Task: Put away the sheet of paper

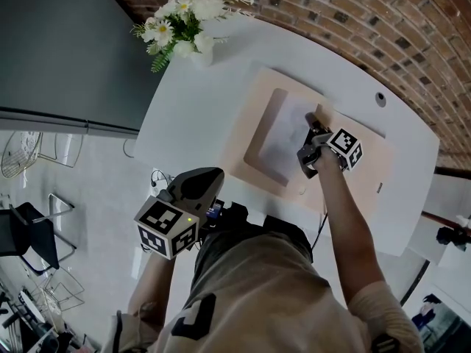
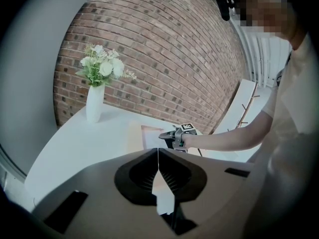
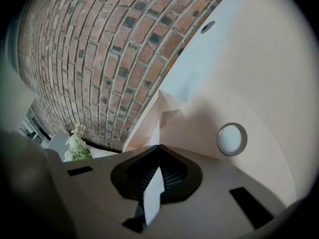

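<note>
Sheet of paper (image 3: pixel 153 193), in jaws of right gripper (image 3: pixel 158 151): white paper, thin, smooth. Gripper shell: grey matt plastic. Peach tray (image 3: pixel 279 73), beyond jaws: smooth, matt. Ring (image 3: pixel 232 139), right of jaws: shiny metal. Brick wall (image 3: pixel 99 49): rough, matt.

I am seeing a white vase (image 1: pixel 201 54) of flowers (image 1: pixel 180 17) standing at the far left corner of the white table (image 1: pixel 184 116), near the brick wall (image 1: pixel 353 20). A round grommet (image 1: pixel 380 99) is sitting far right, and a black chair (image 1: pixel 29 235) is standing near left.
</note>
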`<state>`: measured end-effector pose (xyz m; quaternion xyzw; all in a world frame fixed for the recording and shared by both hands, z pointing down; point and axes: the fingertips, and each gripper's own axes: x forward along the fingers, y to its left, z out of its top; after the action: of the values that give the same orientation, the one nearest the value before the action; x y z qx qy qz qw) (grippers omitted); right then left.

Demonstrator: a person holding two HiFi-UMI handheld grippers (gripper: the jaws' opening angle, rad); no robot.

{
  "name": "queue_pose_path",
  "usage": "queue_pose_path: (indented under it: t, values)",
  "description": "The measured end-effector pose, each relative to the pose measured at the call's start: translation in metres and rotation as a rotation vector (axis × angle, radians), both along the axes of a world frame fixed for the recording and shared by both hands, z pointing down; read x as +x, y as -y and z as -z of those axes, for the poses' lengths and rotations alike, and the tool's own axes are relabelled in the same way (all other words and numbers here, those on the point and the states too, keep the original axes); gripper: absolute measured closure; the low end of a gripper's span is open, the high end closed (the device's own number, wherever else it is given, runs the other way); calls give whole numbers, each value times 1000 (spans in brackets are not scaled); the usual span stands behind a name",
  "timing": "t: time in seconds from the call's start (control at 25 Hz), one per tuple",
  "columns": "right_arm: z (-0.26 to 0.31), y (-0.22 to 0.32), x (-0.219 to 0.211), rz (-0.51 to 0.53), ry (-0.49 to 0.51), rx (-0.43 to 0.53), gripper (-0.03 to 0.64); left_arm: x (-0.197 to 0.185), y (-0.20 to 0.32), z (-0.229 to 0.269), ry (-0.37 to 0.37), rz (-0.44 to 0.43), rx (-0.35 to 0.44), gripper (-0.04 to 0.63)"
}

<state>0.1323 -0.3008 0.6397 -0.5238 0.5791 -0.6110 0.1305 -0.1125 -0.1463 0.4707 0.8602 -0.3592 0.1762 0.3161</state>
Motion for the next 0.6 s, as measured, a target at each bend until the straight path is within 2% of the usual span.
queue_pose_path:
  t: [0.6]
  values:
    - [0, 0, 0, 3, -12, 5, 594, -1, -3, 1, -2, 0, 2, 577]
